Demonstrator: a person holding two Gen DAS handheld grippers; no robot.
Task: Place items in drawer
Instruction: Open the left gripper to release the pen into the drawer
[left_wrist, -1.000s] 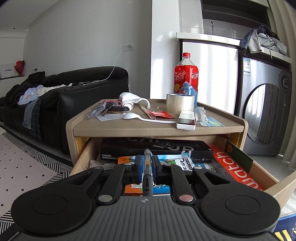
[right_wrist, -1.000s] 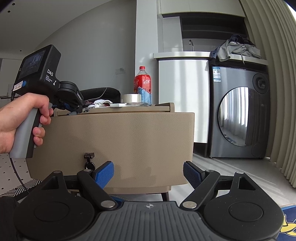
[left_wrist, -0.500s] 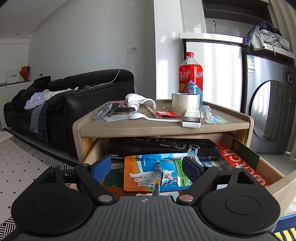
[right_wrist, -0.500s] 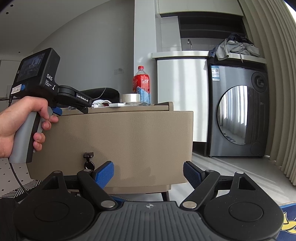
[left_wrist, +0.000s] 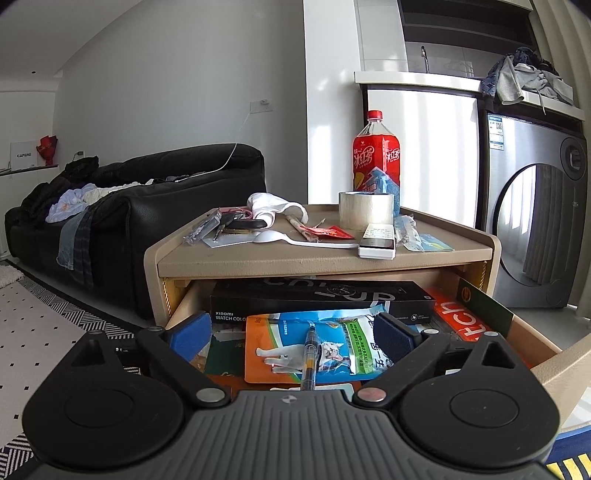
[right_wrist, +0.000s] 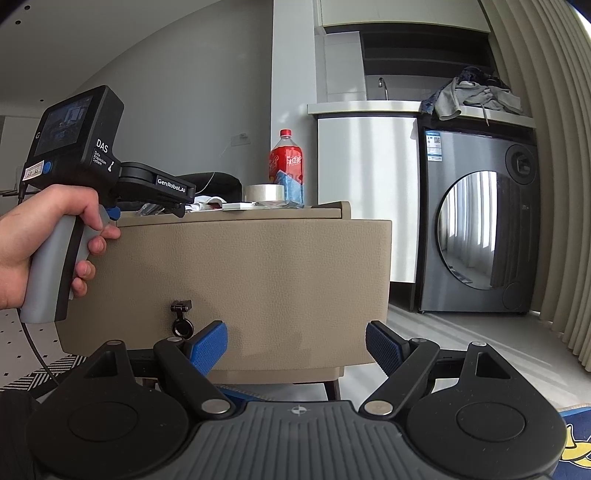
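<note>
In the open drawer (left_wrist: 546, 343) of the beige side table (left_wrist: 258, 258), a pen (left_wrist: 309, 354) now lies free on a blue and orange cat-food pouch (left_wrist: 317, 345), between the spreading fingers of the left gripper (left_wrist: 293, 332). A second ago that gripper was pinched shut on the pen; since then the blue pads (left_wrist: 192, 330) have swung apart, they are opening further now, and neither touches the pen. The gripper itself has kept its place over the drawer, tipped slightly downward.

From the right wrist view, a hand (right_wrist: 44, 240) wraps the grey grip of the left tool, index finger curled at the trigger. The right gripper (right_wrist: 295, 345) hangs level before the drawer front (right_wrist: 240, 288), jaws wide with nothing between them, unchanged from the earlier frames.

The drawer holds one pen, one pouch, one long black watch box (left_wrist: 317, 299) and one orange box (left_wrist: 454, 317). The tabletop carries one red bottle (left_wrist: 376, 155), one tape roll (left_wrist: 365, 208), one white spoon (left_wrist: 291, 238), one white remote (left_wrist: 377, 242), one white cloth (left_wrist: 273, 206) and a bunch of keys (left_wrist: 236, 223).
</note>
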